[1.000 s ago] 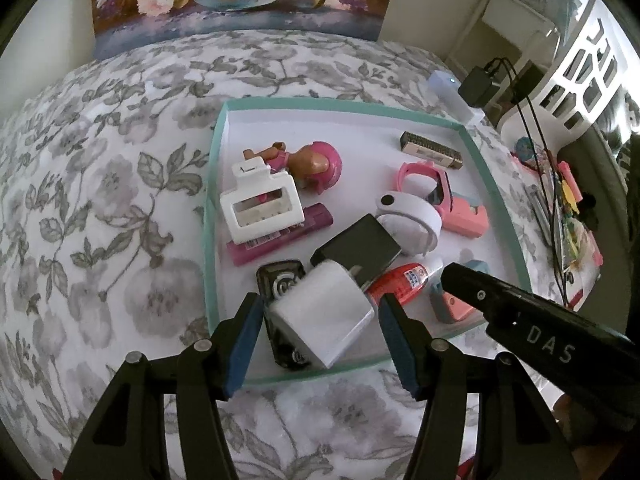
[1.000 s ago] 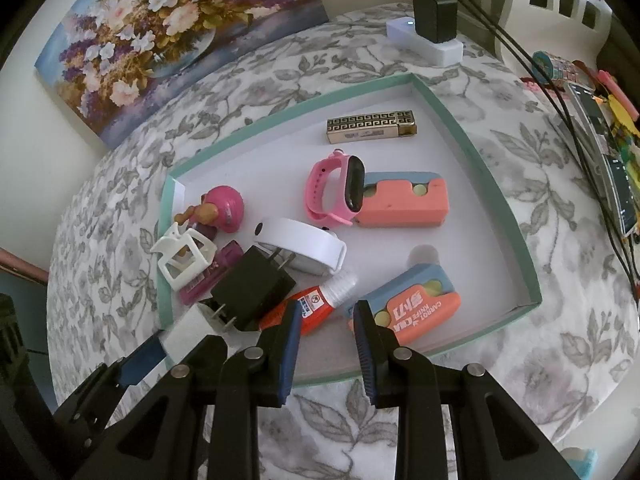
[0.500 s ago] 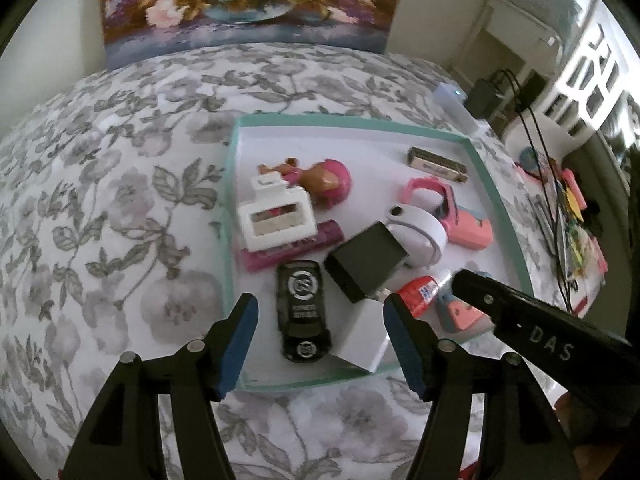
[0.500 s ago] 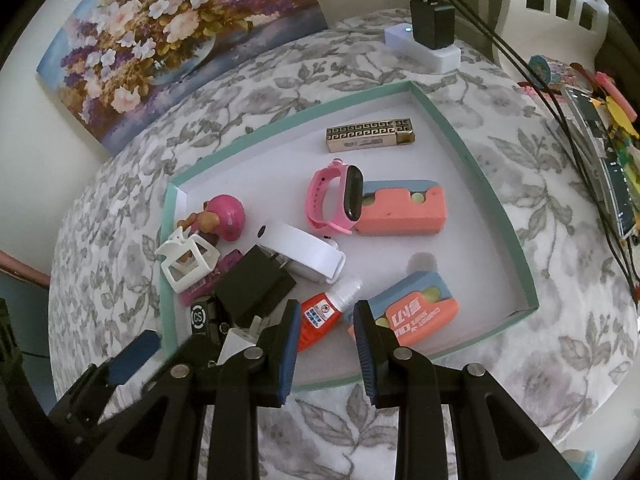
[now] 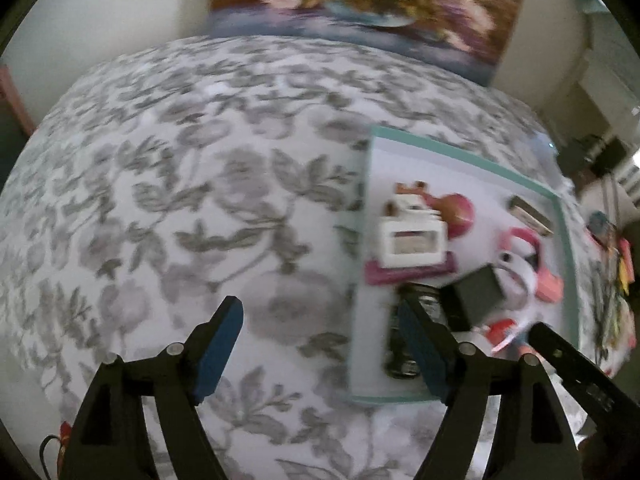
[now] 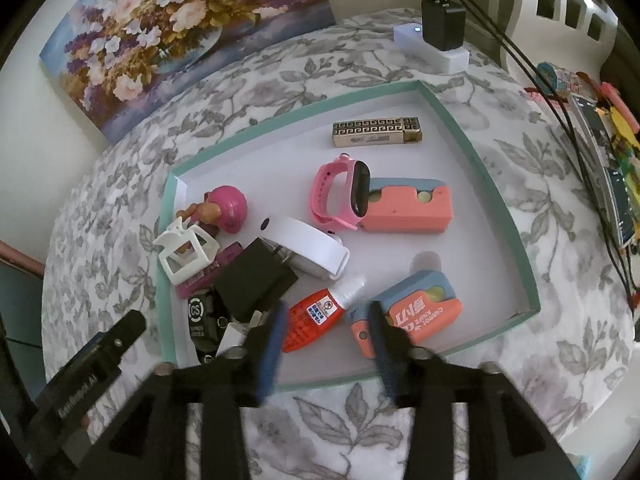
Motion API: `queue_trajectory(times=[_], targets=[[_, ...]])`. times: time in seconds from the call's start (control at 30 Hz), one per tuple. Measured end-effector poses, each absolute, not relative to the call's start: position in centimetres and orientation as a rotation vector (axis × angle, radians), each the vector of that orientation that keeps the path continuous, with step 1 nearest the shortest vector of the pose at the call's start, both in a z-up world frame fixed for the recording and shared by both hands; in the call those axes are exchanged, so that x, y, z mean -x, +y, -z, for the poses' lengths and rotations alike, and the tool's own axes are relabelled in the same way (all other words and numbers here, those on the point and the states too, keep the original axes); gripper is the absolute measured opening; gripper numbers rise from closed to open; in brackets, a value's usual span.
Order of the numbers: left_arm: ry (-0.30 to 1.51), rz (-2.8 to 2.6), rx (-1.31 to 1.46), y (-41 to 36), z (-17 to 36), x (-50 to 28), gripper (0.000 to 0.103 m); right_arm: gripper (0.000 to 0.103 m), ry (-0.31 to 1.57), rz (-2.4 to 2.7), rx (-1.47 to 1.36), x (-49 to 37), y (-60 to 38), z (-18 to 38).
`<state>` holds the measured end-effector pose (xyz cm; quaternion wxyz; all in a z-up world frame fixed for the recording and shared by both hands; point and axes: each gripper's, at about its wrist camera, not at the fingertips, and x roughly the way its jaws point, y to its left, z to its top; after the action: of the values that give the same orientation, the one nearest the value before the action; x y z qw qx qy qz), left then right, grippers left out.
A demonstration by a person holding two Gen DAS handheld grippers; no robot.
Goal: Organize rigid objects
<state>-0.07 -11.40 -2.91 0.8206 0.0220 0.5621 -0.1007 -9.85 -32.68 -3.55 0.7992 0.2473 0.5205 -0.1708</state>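
On floral bedspread (image 6: pixel 360 416): teal tray (image 6: pixel 496 208); flower painting (image 6: pixel 168 28) behind; both tongs parted, empty

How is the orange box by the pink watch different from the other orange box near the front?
The far orange box shows a plain face; the near orange box shows white writing. The far one touches the pink watch; the near one lies apart, beside the red glue bottle. Both are orange and blue-grey, inside the teal tray.

Motion blur smears the left wrist view; the right tongs (image 6: pixel 326 344) hide most of the white charger (image 6: pixel 232 334).
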Motion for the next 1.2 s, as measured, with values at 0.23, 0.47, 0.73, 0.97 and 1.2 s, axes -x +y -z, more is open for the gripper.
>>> queue_trajectory(times=[0.23, 0.47, 0.73, 0.97, 1.2], targets=[[1.209, 0.146, -0.025, -9.8, 3.3, -0.4, 0.092, 0.072, 1.126, 0.376, -0.475, 9.5, -32.2, 3.5], [1.207, 0.127, -0.038, -9.6, 3.5, -0.6, 0.093, 0.089, 1.119, 0.394, -0.43, 9.4, -32.1, 3.4], [1.178, 0.09, -0.053, -9.2, 3.3, -0.7, 0.094, 0.103, 1.105, 0.405, -0.354, 9.2, -31.6, 3.1], [1.171, 0.09, -0.036, -8.9, 3.0, -0.8, 0.094, 0.103, 1.105, 0.4, -0.319, 9.0, -31.0, 3.1], [1.173, 0.082, -0.052, -8.5, 2.8, -0.4, 0.094, 0.103, 1.09, 0.412, -0.326, 9.4, -31.0, 2.8]])
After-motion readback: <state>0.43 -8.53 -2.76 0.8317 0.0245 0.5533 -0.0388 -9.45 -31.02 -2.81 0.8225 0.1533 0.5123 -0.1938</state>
